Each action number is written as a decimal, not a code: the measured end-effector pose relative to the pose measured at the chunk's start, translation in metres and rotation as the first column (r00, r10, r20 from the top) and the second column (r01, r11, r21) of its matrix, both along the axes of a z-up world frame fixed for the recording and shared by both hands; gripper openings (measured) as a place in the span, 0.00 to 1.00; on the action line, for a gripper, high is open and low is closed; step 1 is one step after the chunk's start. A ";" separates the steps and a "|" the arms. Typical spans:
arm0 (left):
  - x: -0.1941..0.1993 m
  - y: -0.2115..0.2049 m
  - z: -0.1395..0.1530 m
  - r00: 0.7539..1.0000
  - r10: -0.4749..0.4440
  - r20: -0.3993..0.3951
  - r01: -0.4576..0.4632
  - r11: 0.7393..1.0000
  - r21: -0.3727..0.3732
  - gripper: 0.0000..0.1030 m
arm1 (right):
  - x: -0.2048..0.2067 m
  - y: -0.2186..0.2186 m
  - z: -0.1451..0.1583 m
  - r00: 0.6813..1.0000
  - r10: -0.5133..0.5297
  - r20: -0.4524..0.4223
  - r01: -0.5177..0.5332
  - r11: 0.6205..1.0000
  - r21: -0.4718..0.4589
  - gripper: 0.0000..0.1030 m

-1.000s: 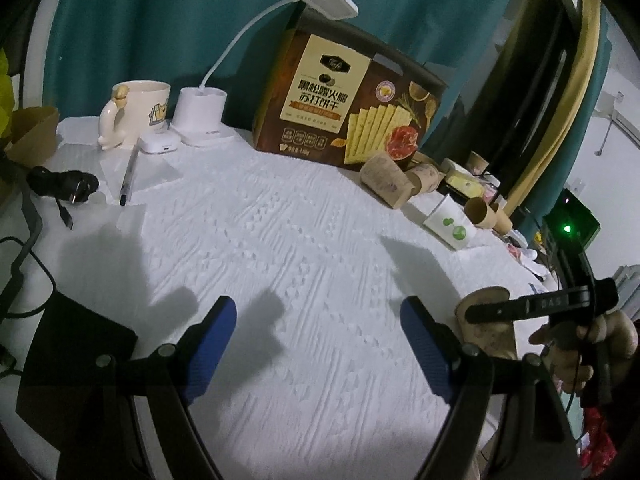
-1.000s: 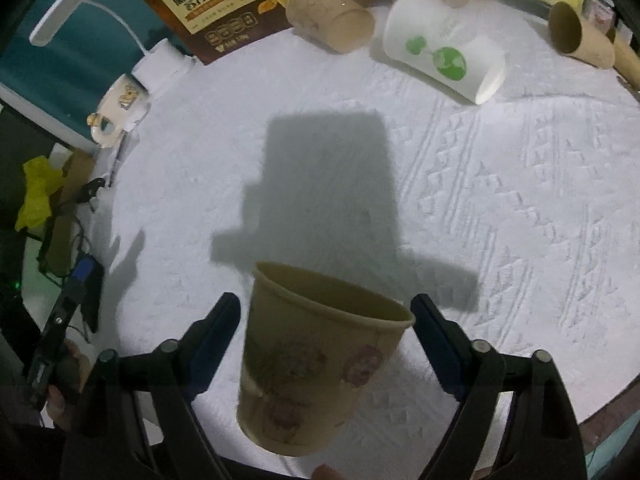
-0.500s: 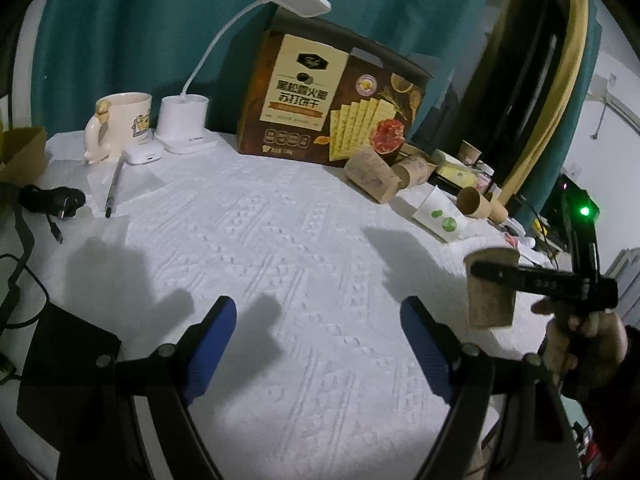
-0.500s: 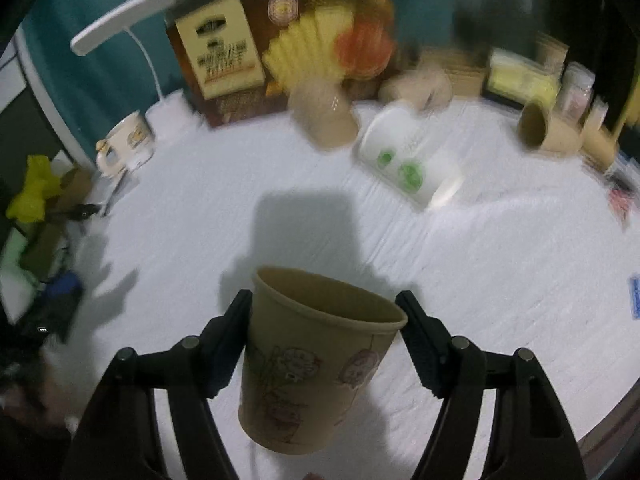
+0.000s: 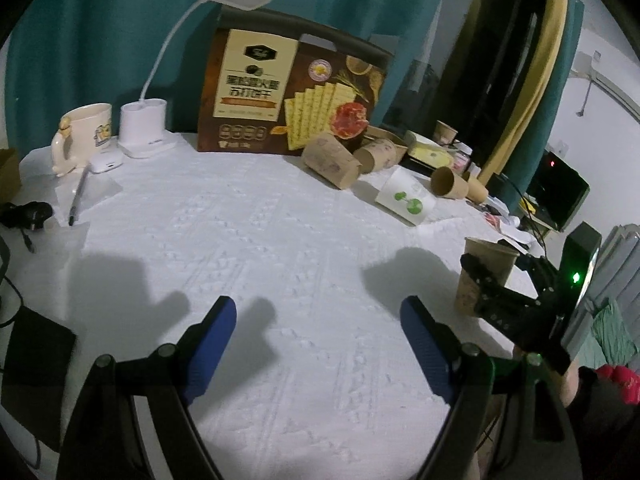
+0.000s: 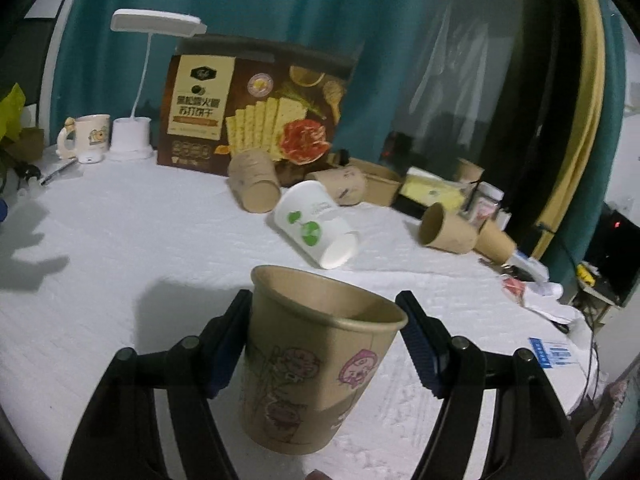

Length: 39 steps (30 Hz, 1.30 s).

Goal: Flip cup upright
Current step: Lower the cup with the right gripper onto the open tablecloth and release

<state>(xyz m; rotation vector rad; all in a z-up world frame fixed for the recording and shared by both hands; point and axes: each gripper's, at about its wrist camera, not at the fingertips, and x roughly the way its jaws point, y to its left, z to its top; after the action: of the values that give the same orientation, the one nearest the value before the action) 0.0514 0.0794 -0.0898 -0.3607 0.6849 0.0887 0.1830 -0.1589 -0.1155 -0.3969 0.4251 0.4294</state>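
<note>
Small print on the cracker box (image 6: 256, 112) illegible.

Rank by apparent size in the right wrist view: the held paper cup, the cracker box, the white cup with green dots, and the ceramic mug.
1. Held paper cup, though nearness to the camera inflates it.
2. Cracker box, nearly as large and far behind.
3. White cup with green dots.
4. Ceramic mug, smallest and farthest.

The tan paper cup printed with pink and brown cartoon figures (image 6: 316, 368) is mouth-up, tipped slightly, clamped just below its rim between the jaws, above the white surface (image 6: 120, 280) near its right edge.
</note>
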 end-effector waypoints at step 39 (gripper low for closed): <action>0.017 -0.068 0.003 0.985 -0.168 -0.039 0.172 0.979 0.106 0.82 | -0.047 -0.073 -0.011 0.959 -0.072 -0.273 0.121 0.978 0.168 0.77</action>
<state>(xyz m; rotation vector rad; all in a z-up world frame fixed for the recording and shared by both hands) 0.0679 0.0112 -0.0869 -0.1955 0.7352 -0.0312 0.1360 -0.2322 -0.1267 -0.1381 0.6584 0.4239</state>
